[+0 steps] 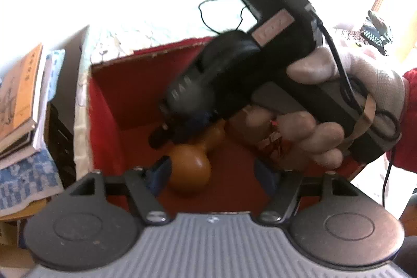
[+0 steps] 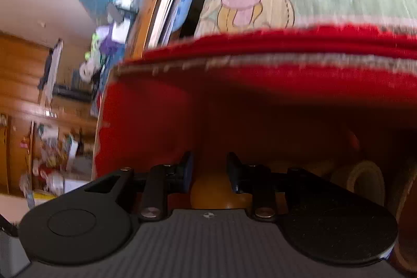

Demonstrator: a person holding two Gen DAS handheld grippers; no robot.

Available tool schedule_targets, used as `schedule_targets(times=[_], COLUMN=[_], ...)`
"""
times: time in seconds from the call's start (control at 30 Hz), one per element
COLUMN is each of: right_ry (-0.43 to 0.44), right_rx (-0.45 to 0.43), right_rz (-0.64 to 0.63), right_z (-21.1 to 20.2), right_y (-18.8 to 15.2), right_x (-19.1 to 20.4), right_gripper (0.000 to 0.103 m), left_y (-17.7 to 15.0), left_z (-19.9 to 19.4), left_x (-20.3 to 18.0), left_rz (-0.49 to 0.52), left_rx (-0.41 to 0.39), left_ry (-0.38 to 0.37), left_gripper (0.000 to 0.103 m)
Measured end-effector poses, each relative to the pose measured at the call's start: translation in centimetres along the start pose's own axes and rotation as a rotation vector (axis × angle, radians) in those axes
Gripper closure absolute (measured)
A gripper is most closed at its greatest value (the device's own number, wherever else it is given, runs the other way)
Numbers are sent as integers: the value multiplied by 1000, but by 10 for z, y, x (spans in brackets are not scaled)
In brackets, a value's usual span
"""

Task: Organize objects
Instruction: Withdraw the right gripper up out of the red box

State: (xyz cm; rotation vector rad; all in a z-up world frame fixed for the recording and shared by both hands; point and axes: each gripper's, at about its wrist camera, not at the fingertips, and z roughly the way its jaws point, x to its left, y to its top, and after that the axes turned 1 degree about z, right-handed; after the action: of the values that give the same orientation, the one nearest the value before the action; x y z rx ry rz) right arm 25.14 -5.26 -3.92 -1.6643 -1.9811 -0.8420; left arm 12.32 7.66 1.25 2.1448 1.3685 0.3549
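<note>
Red box (image 1: 109, 100): we saw it open-topped, filling the middle of the left wrist view, and as a red wall across the centre of the right wrist view; we judged it the container being filled.
Glue gun (image 1: 250, 48): black, pistol-shaped, with a pale label and a thin cord, it hung over the box at centre right of the left wrist view, gripped by a gloved hand (image 1: 338, 106) (not by either gripper); we judged it not yet stowed.
Gourd (image 1: 187, 168): orange-brown and glossy, it lay on the box floor at lower centre, so we judged it already put away.
Tape roll (image 2: 365, 179): pale, at lower right of the right wrist view, inside the box.
Left gripper (image 1: 211, 173): its jaws stood wide apart, gripping nothing, the gourd lying beneath them.
Right gripper (image 2: 209, 168): its jaws were partly apart with the gourd between them; we could not tell whether the pads pressed on it.
Remaining: we judged the glue gun was left to lower in.
</note>
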Motion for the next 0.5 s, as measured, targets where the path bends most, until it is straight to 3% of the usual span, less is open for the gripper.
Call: schedule_targets(times=[0.23, 0.4, 0.5], right_ry=[-127, -152, -157], right_rx=[164, 178, 140], right_rz=[-114, -163, -176], right_z=[-9, -28, -43], right_y=[-17, -30, -39], right_x=[0, -2, -1], right_gripper=[70, 71, 71], left_y=[-2, -3, -5], left_z=[-13, -15, -11], left_x=[4, 0, 2], left_rz=[-20, -37, -44], left_rx=[-8, -4, 9], left_ry=[-47, -54, -39], left_gripper=[29, 29, 29])
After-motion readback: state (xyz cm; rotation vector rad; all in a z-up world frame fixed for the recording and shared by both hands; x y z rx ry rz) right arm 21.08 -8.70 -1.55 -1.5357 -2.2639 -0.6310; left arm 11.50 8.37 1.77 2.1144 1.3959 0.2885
